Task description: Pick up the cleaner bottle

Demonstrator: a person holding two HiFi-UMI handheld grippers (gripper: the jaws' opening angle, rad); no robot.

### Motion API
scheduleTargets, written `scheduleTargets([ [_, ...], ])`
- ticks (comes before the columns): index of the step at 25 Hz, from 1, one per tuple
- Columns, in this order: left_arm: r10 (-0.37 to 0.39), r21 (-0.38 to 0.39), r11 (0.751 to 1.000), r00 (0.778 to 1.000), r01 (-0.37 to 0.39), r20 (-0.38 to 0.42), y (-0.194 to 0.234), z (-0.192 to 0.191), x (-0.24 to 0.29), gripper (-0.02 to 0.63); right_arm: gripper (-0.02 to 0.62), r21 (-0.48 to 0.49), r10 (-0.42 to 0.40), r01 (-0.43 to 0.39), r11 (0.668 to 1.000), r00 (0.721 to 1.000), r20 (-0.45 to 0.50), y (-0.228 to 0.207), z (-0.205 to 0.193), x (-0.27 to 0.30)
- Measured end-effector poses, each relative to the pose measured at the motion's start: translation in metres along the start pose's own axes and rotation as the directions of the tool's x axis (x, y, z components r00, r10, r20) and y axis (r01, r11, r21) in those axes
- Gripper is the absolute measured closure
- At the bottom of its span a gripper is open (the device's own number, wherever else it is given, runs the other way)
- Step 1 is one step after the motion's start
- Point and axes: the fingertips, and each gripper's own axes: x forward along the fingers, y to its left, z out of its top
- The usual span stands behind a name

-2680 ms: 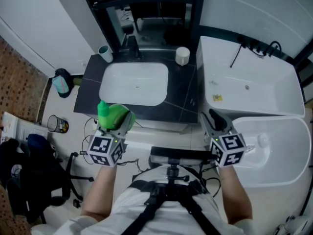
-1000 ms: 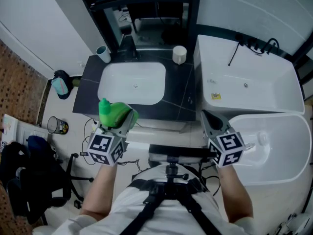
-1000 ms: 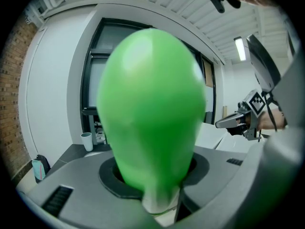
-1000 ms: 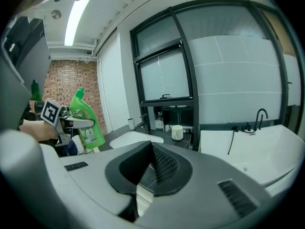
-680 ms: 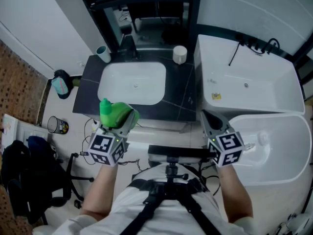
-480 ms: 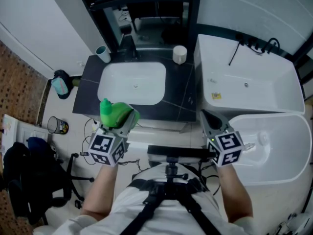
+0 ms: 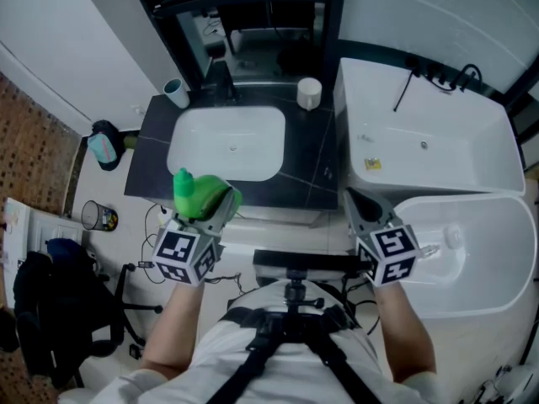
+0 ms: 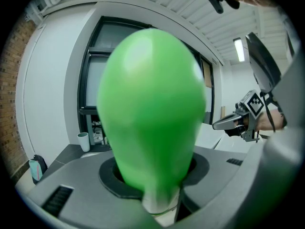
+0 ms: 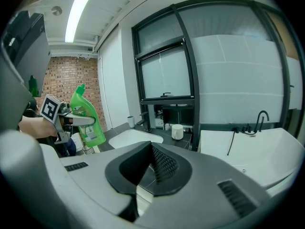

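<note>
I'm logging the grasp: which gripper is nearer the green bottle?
Left. The left gripper is shut on the bottle; the right gripper, shut and empty, is apart from it, to its right near the tub.

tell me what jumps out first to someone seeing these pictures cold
The bright green cleaner bottle grabs the eye first, held upright in the left gripper just in front of the white sink. Next comes the right gripper, shut on nothing, beside the big white bathtub on the right.
</note>
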Motion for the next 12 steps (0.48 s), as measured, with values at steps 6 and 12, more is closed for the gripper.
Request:
scheduleTargets([
  [6, -0.003, 0.003, 1.000, 1.000, 0.003, 0.004, -0.0006, 0.0010, 0.0005, 0.439, 0.594, -0.004, -0.001, 0.001, 1.000, 1.000, 0.000, 0.0009, 0.0001, 0.0003],
  [12, -0.001, 0.002, 1.000, 1.000, 0.001, 0.002, 0.0004, 0.0031, 0.0008, 0.439, 0.594, -0.004, -0.005, 0.005, 1.000, 1.000, -0.002, 0.0003, 0.0018, 0.0002],
])
